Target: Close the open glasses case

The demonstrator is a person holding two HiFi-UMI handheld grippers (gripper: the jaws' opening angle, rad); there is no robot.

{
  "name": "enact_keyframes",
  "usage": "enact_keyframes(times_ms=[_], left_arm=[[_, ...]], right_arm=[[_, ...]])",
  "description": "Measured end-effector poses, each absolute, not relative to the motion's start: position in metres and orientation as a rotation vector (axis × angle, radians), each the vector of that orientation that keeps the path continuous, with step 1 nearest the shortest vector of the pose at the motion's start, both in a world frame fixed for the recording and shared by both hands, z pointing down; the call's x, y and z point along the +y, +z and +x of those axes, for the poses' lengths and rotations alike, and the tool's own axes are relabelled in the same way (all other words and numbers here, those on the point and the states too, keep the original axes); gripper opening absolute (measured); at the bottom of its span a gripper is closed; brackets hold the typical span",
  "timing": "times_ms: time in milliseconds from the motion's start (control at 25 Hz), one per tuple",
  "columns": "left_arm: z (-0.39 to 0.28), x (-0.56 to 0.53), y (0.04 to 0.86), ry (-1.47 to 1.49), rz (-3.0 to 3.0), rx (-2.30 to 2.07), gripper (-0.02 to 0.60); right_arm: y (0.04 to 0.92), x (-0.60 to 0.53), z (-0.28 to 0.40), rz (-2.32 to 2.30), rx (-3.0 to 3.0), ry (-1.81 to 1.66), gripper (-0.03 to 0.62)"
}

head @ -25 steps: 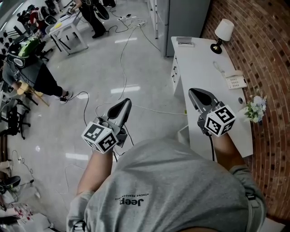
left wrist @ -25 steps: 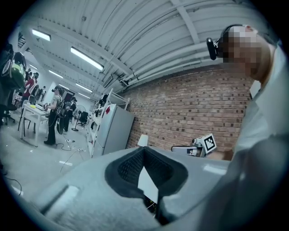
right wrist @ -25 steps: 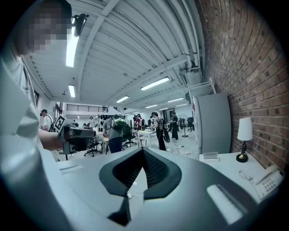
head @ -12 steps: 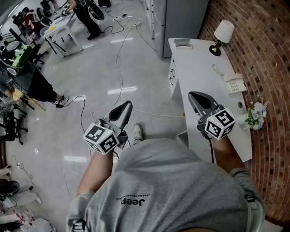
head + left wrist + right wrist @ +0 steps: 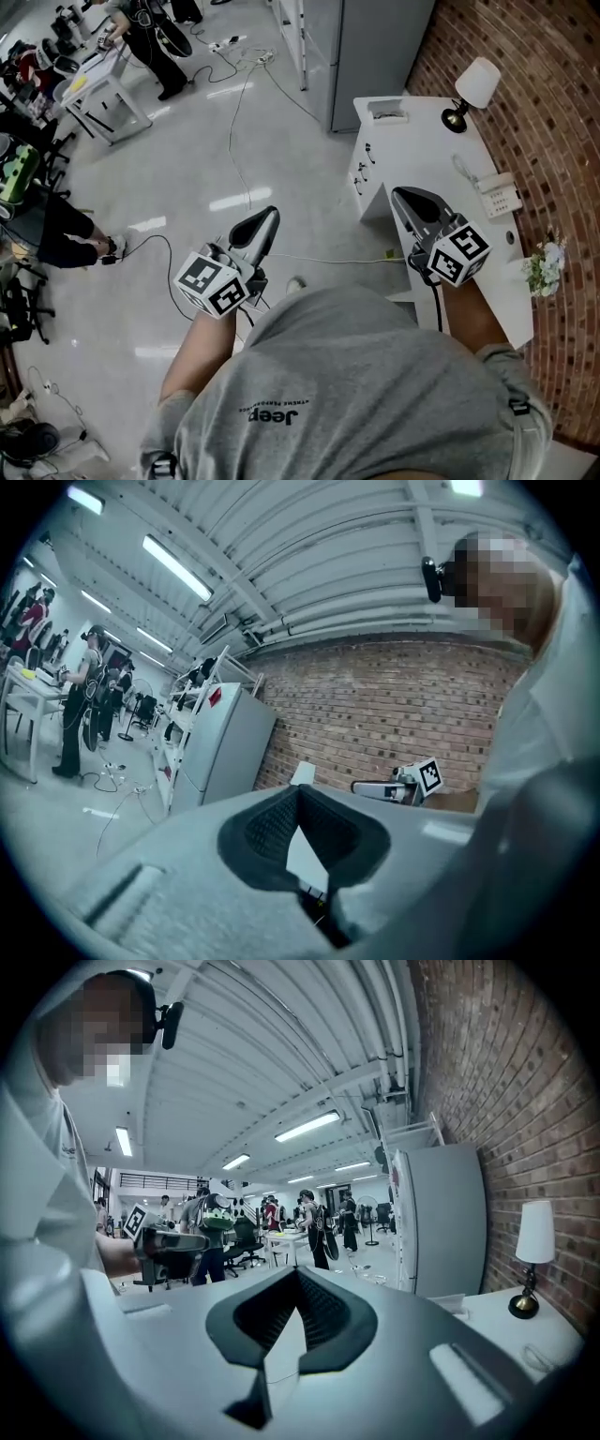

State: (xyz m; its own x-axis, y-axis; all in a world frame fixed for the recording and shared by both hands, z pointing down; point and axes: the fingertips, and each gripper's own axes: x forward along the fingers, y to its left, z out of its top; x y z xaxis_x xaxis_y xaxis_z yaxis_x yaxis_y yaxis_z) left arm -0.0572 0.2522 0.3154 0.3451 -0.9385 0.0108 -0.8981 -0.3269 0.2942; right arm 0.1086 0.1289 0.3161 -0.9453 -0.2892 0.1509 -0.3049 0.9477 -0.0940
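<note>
I see no glasses case in any view. In the head view my left gripper [image 5: 267,217] hangs over the grey floor, shut and empty, pointing ahead. My right gripper [image 5: 405,195] is level with it at the near corner of the white table [image 5: 422,155], also shut with nothing in it. The left gripper view shows its own pads met at the tip [image 5: 298,789] and the right gripper [image 5: 405,784] off to the side before the brick wall. In the right gripper view its jaws are together [image 5: 298,1274], and the left gripper [image 5: 167,1239] shows at the left.
On the table stand a lamp [image 5: 474,86], a white phone [image 5: 501,195], a small tray [image 5: 387,111] and flowers [image 5: 545,266]. A tall grey cabinet [image 5: 375,42] stands behind it and a brick wall [image 5: 553,112] to the right. Cables [image 5: 246,94] cross the floor; people and desks [image 5: 98,89] are far left.
The whole floor and table have slid in the head view as the person walks toward the table. Both grippers keep their pose, still shut and empty.
</note>
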Motion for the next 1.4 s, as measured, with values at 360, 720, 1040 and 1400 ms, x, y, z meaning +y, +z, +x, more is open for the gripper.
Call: enact_keyframes(times_ms=[360,720,1040,1400], left_arm=[[-0.166,0.185,0.321,-0.184,2.384,-1.624,-0.003],[-0.218,0.132,0.334,-0.173,2.301,-1.675,-0.003],[-0.213,0.008,0.349,-0.18,2.228,-1.75,-0.003],[-0.206,-0.127,0.35,-0.139,2.183,-1.772,-0.003]], right_arm=[[0.309,0.059,0.003,0.473,-2.966,0.156,0.011],[0.327,-0.008,-0.048,0.394,-2.951,0.22,0.011],[0.338,-0.131,-0.061,0.246,-2.993,0.179,0.011],[0.343,-0.253,-0.072,0.133,-3.001,0.241,0.011]])
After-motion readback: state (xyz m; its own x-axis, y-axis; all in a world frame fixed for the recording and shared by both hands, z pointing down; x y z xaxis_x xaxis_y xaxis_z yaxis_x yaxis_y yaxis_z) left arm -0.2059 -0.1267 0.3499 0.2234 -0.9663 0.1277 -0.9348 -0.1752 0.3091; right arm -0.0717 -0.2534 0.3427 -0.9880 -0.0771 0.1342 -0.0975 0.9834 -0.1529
